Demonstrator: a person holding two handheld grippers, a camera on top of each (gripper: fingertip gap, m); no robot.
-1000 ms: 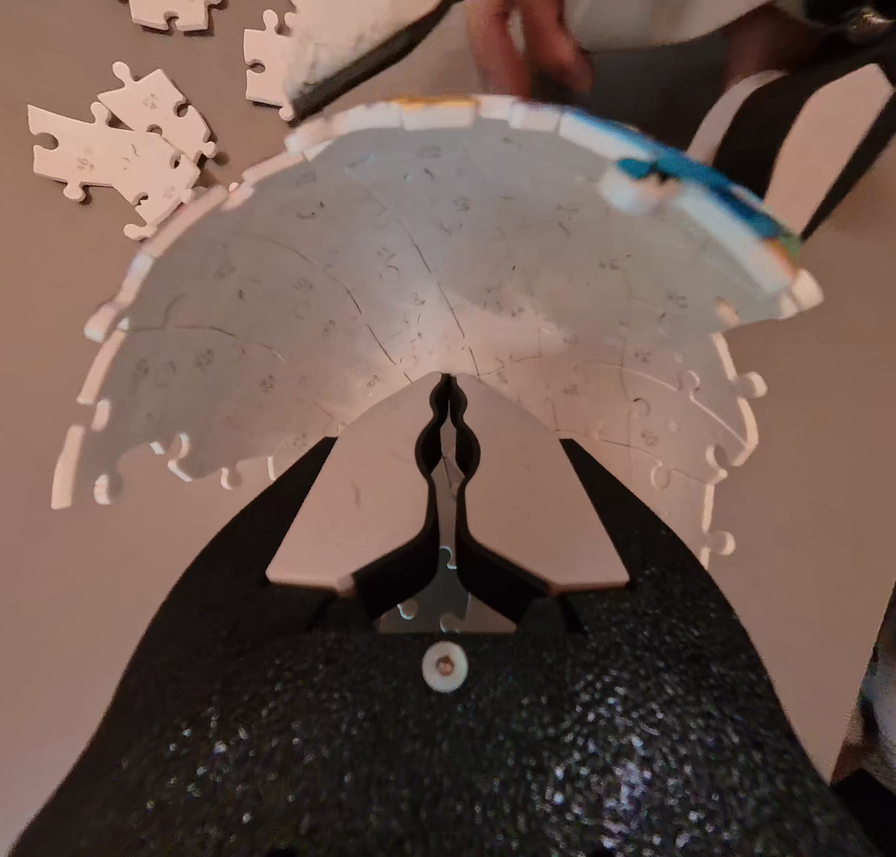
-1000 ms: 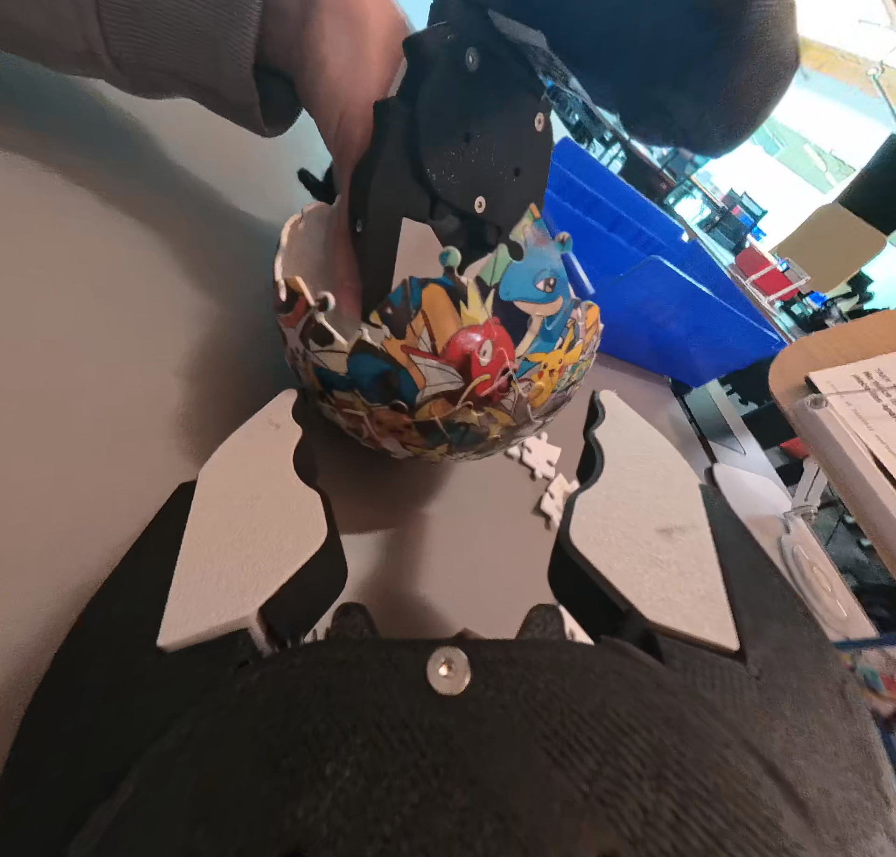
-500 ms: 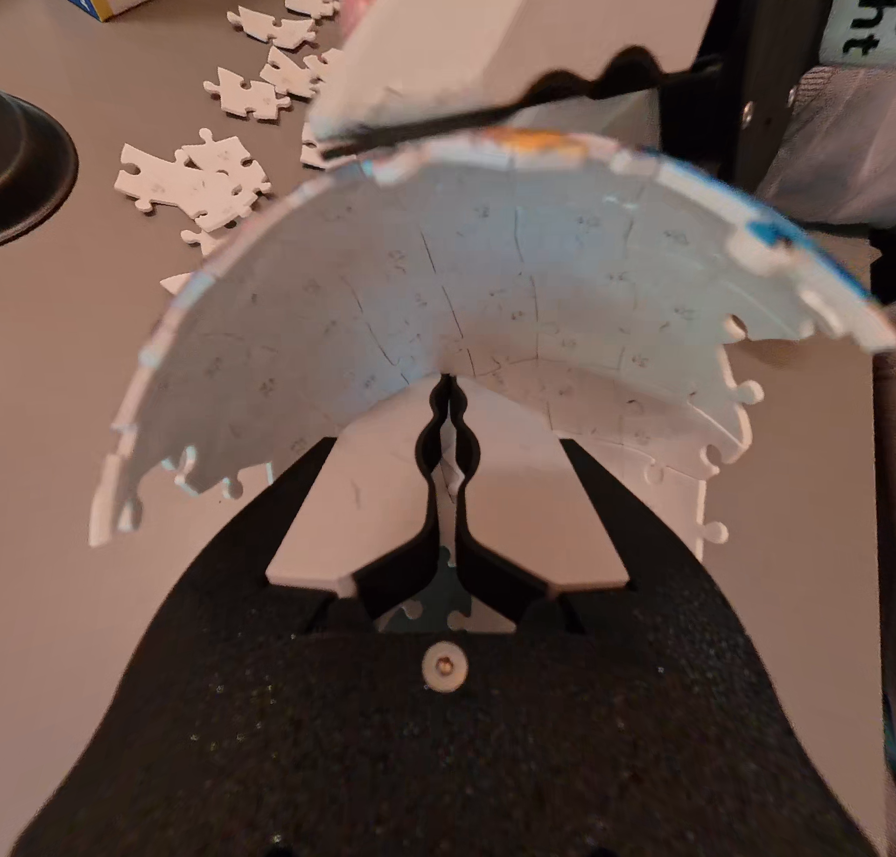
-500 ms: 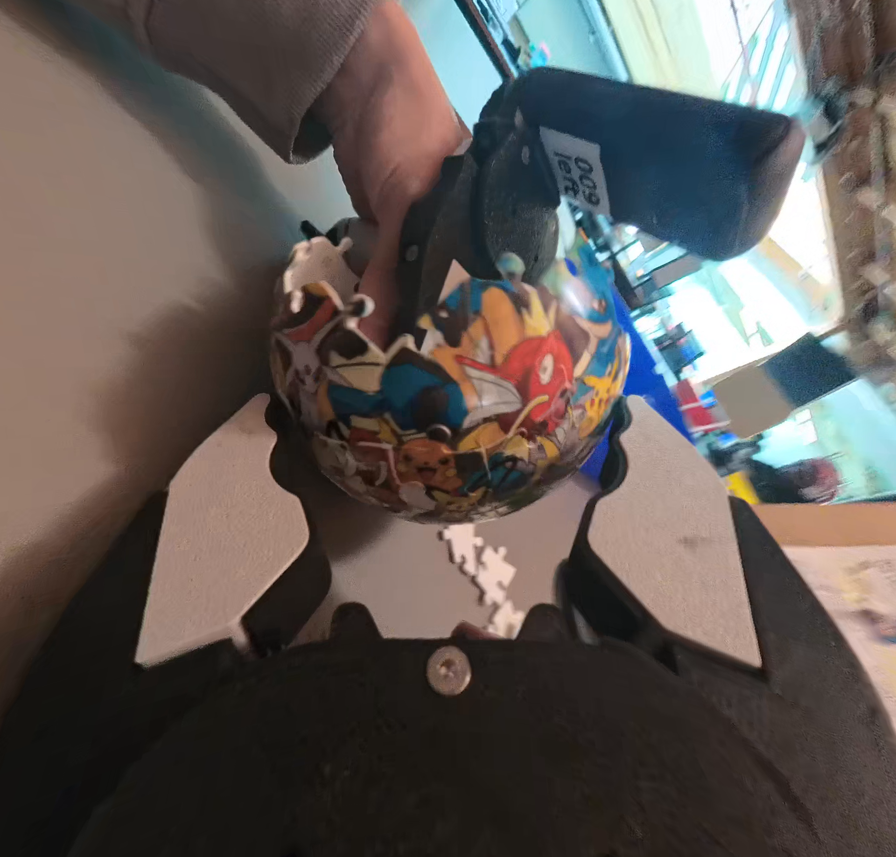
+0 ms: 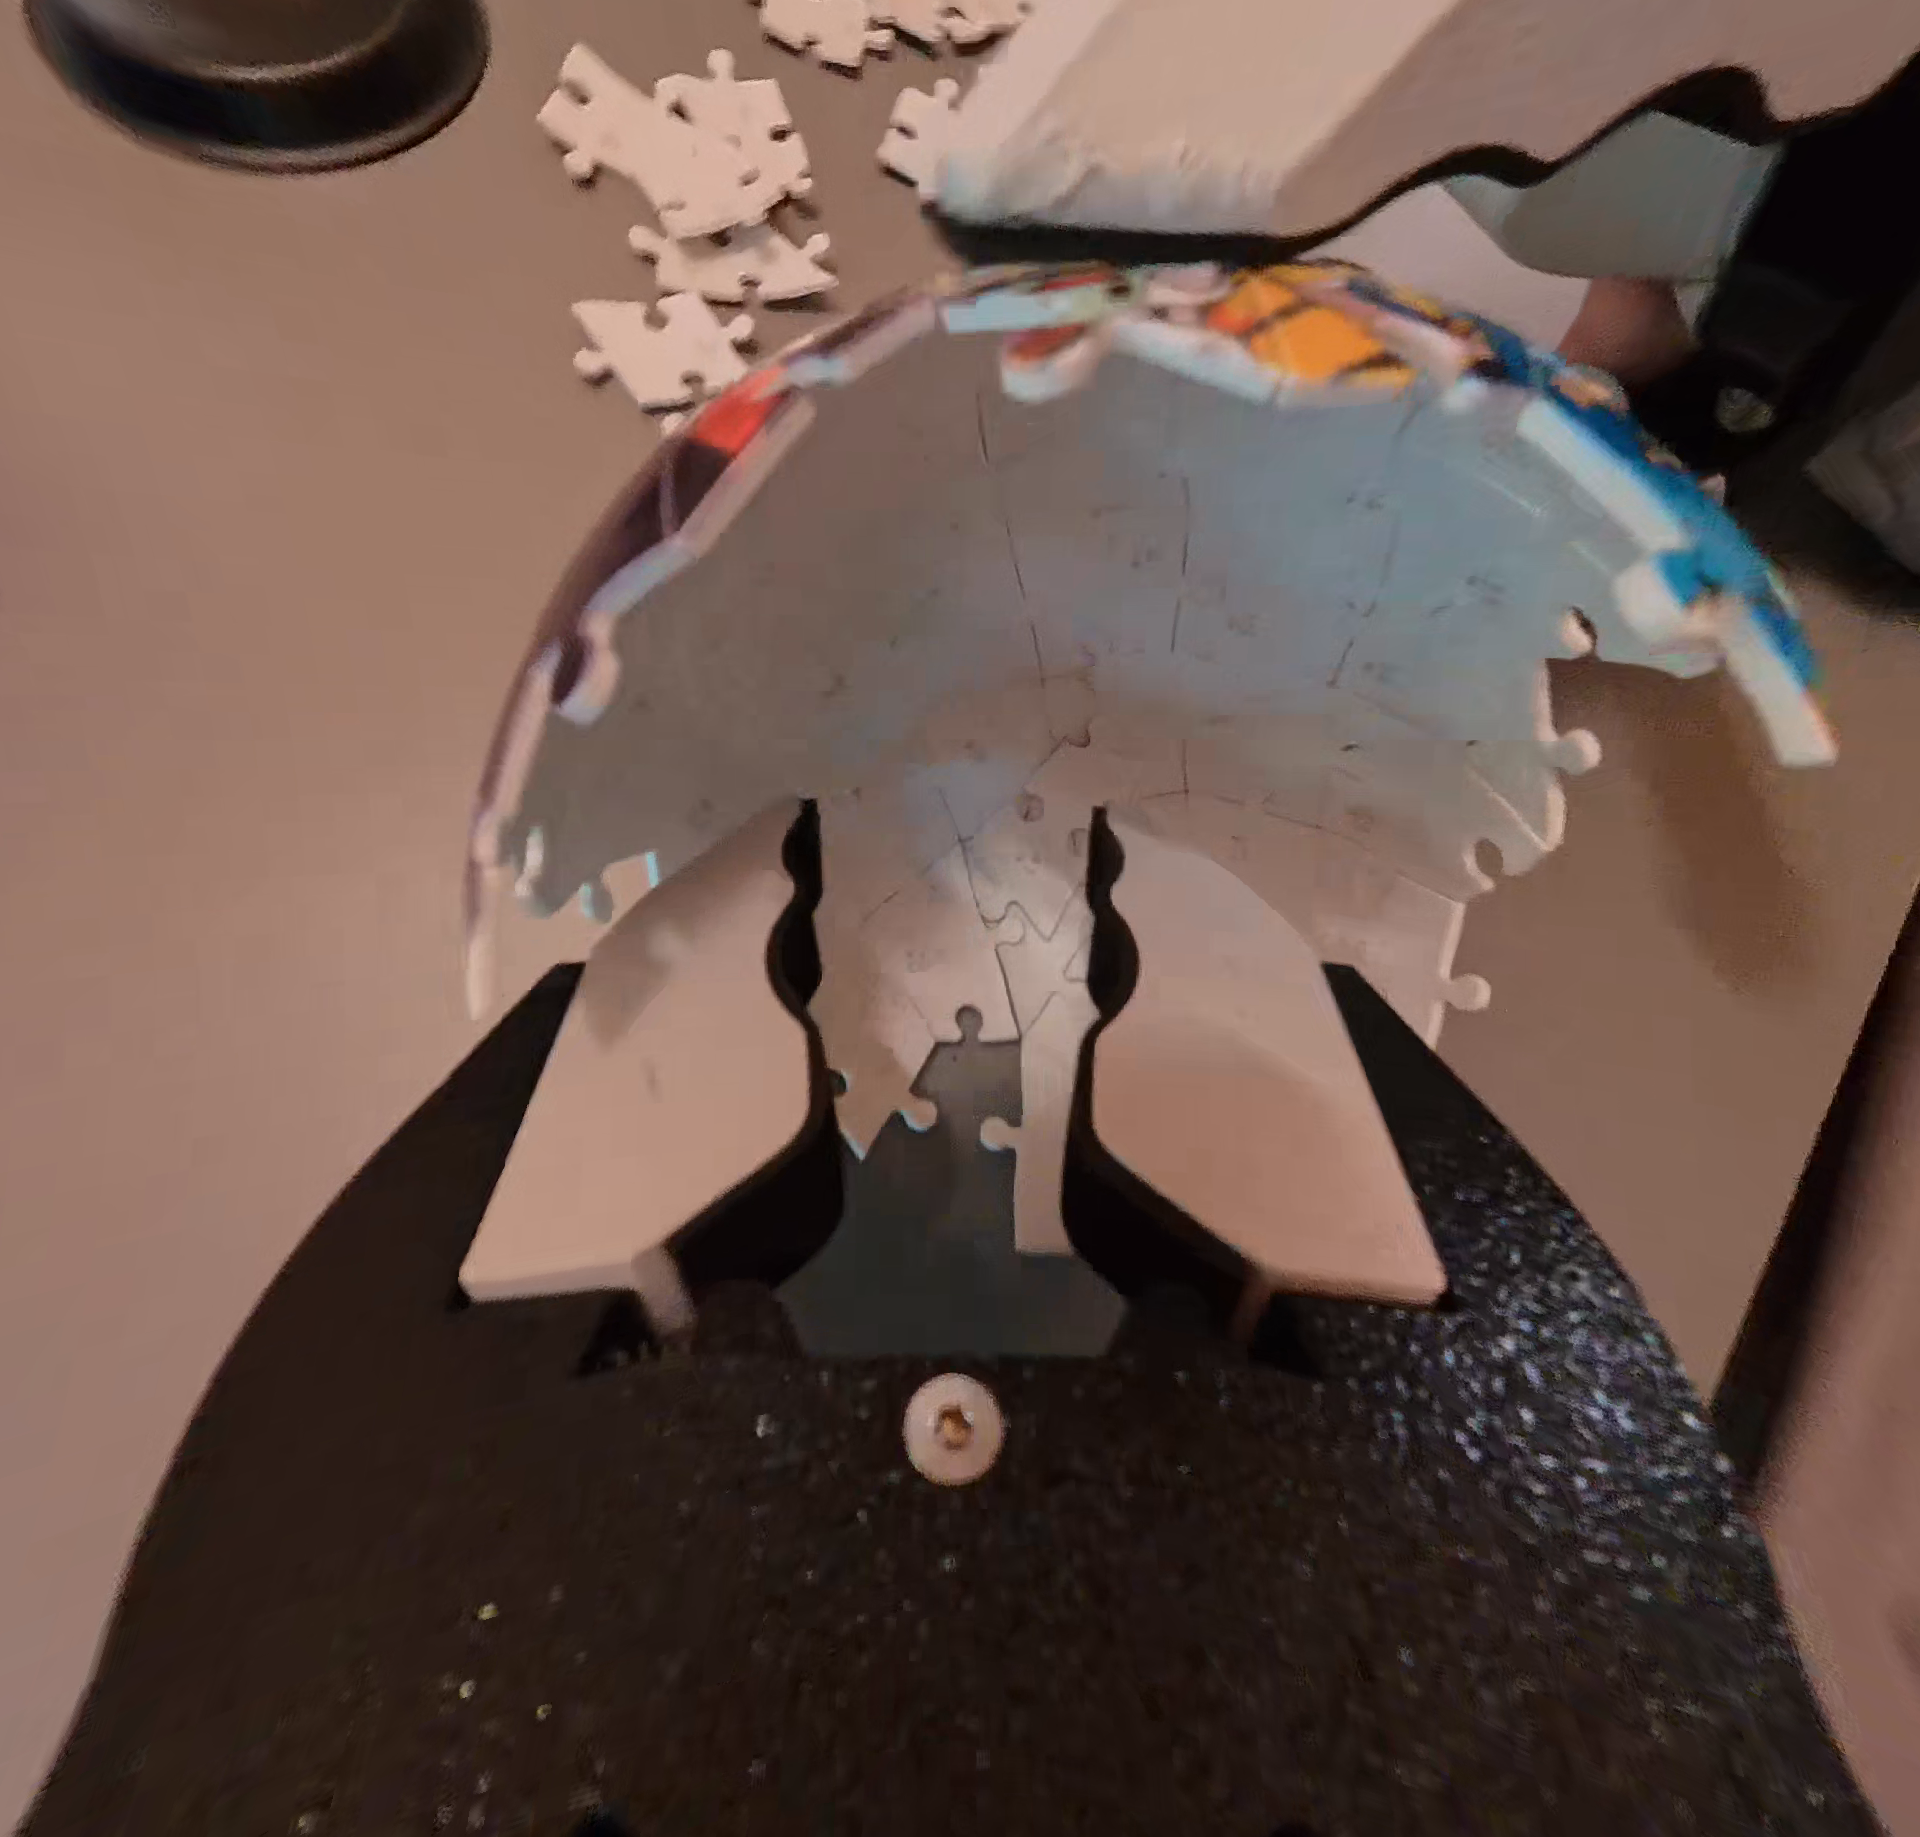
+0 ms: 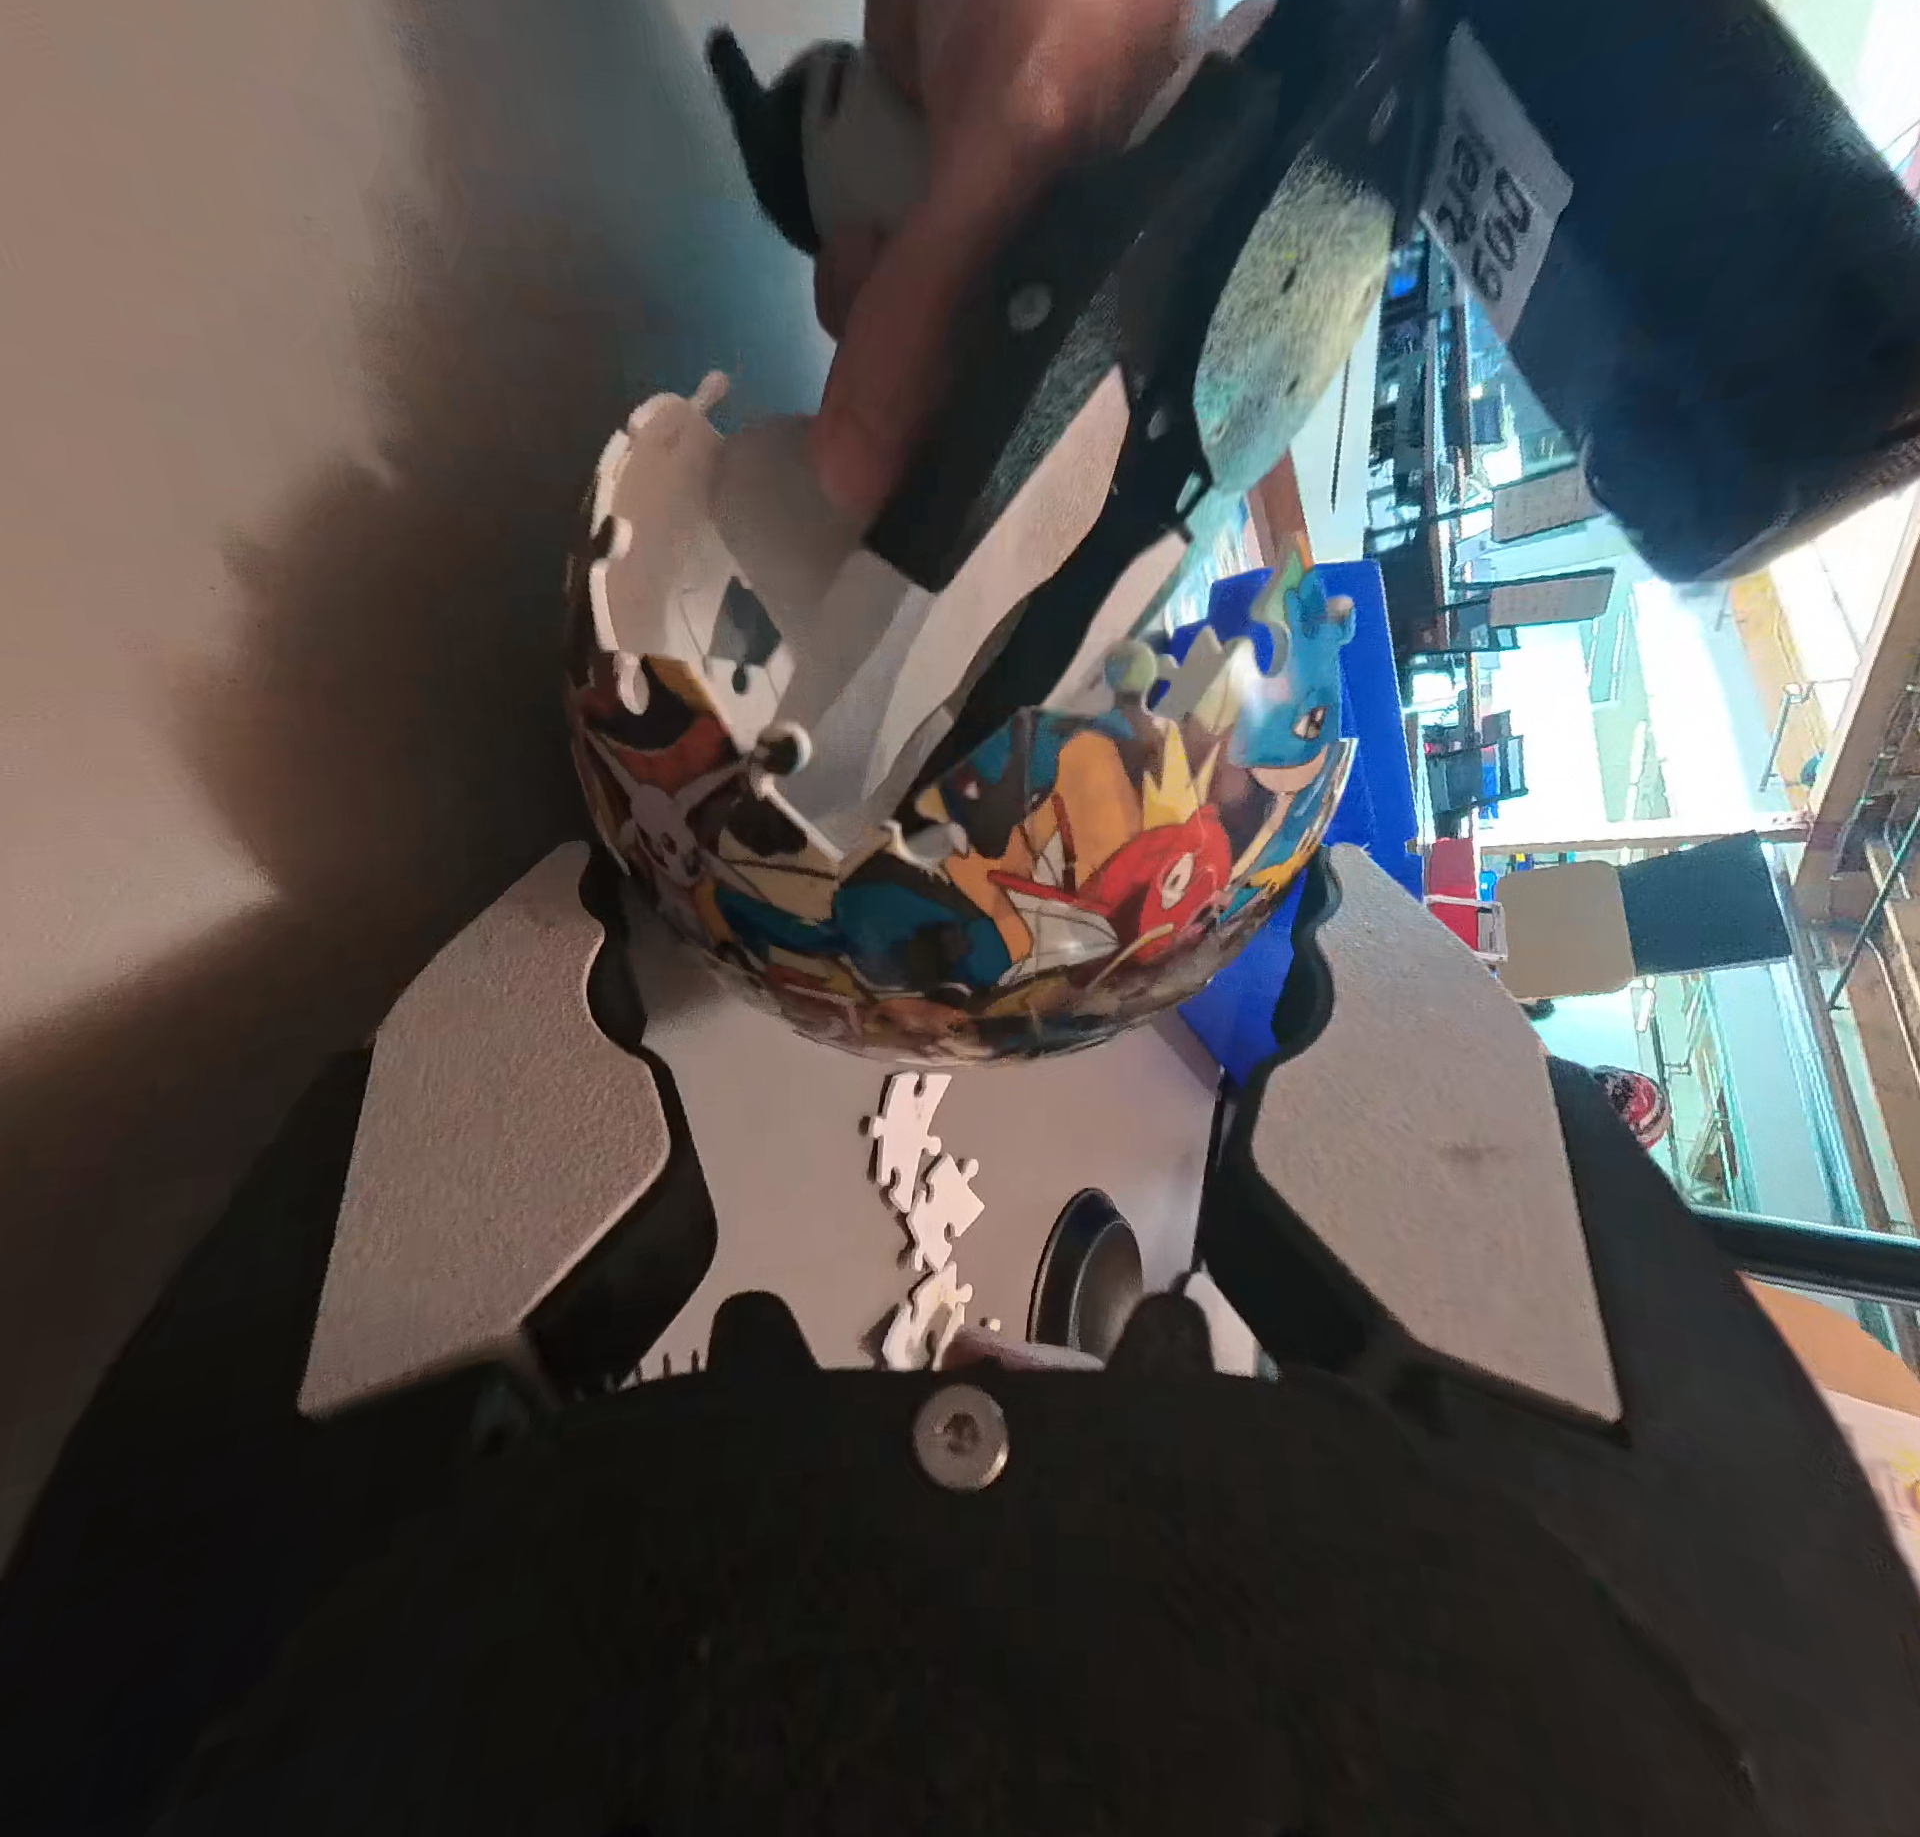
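Observation:
A half-built round puzzle bowl (image 5: 1143,561), white inside and with colourful cartoon print outside (image 6: 1039,883), is held above the tan table (image 5: 260,644). My left gripper (image 5: 951,831) is open, its two fingers standing either side of the bowl's wall with a gap; it reaches into the bowl from above in the right wrist view (image 6: 935,665). My right gripper (image 6: 966,883) spans the bowl from outside, with a fingertip against each side. One of its fingers (image 5: 1195,73) lies on the bowl's outer face.
Several loose white puzzle pieces (image 5: 707,166) lie on the table beyond the bowl, also under it (image 6: 925,1164). A black round object (image 5: 249,31) stands at the far left. A blue bin (image 6: 1247,987) is behind. A person's hand (image 6: 987,177) holds the left gripper.
My left gripper's fingers have parted and let go of the bowl's wall. My right gripper has come in around the bowl and now touches both its sides. The bowl has tilted.

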